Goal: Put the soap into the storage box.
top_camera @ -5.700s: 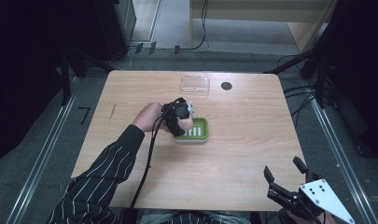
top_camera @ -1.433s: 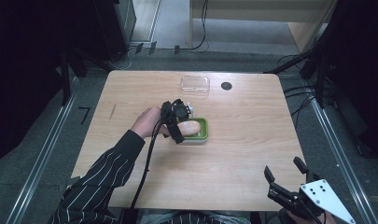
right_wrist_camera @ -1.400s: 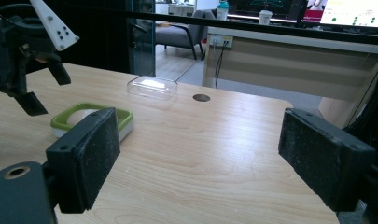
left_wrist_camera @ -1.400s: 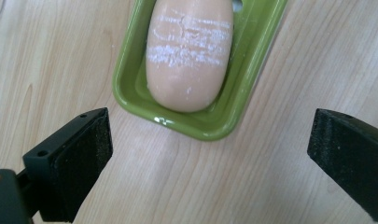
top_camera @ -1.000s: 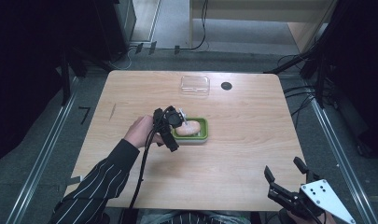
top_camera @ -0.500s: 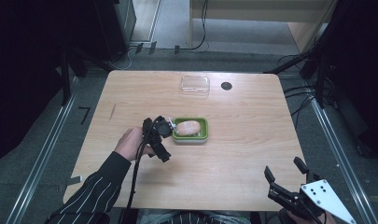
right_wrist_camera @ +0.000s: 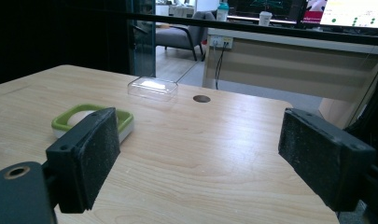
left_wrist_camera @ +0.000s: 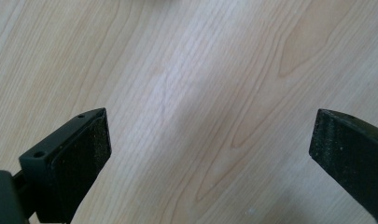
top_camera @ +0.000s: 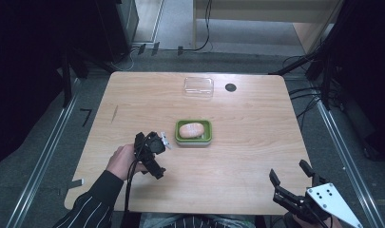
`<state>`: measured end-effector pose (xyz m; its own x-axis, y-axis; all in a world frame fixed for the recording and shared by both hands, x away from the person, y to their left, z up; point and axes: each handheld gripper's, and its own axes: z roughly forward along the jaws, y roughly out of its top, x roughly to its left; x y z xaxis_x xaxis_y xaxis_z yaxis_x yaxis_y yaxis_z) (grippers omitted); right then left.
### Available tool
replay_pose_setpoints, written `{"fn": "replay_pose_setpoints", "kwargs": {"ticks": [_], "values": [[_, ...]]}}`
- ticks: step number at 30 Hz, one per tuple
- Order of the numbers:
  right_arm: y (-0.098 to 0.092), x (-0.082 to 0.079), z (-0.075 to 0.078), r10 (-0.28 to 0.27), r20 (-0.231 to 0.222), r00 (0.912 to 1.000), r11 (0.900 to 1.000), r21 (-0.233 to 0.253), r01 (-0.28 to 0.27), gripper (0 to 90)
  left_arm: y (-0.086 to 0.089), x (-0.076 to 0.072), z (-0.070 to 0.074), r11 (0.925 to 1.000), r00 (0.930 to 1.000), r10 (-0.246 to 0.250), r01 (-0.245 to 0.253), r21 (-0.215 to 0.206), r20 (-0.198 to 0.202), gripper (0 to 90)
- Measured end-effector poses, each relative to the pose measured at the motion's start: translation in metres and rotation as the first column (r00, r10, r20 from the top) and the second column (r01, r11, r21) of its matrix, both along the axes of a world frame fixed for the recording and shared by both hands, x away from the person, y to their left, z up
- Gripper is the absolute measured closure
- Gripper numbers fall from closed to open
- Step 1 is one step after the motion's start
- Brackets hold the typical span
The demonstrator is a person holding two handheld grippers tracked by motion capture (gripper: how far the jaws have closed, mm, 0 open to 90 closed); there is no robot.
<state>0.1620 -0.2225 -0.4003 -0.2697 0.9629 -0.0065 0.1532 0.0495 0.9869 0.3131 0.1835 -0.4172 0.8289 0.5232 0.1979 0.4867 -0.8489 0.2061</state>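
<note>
Your left tongs (top_camera: 151, 154) stand wide apart with nothing between them; their own camera looks down on bare wood of the worktop (left_wrist_camera: 200, 93). From above, your left hand (top_camera: 121, 160) holds them over the near-left part of the worktop (top_camera: 247, 156), just left of the green dish (top_camera: 194, 132) and apart from it. A striped sleeve (top_camera: 92, 204) comes in from the near edge.

Your right tongs (top_camera: 294, 187) are also wide and empty, held at the near-right corner, with the grey plate (top_camera: 330, 204) on top of them. Their camera looks across the worktop (right_wrist_camera: 214, 154) toward the far side.

The green dish (right_wrist_camera: 91, 119) sits near the middle of the worktop with a pale rounded lump (top_camera: 191, 129) inside it. Farther off, toward the far edge, lies a clear plastic lid or box (top_camera: 198, 87), and just right of it a dark round hole (top_camera: 230, 87) in the wood. In the right gripper view the clear piece (right_wrist_camera: 152, 87) and the hole (right_wrist_camera: 201, 98) lie beyond the dish.
</note>
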Motion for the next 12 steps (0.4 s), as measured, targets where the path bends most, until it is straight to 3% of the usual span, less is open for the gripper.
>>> {"fn": "replay_pose_setpoints", "kwargs": {"ticks": [4,7,12], "values": [[0.000,0.000,0.000,0.000,0.002,1.0000,1.000,0.000,0.000,13.2,0.011,-0.009,-0.006,0.9996,0.9996,0.027,-0.027,-0.007,-0.012,0.0],[0.000,0.000,0.000,0.000,0.005,1.0000,1.000,-0.002,0.000,13.2,0.018,-0.015,-0.011,0.9997,0.9995,0.024,-0.024,0.012,-0.020,0.0],[-0.001,0.001,0.000,0.001,0.004,1.0000,1.000,-0.002,-0.001,13.2,0.022,-0.017,-0.014,0.9995,0.9992,0.030,-0.030,0.010,-0.027,0.0]]}}
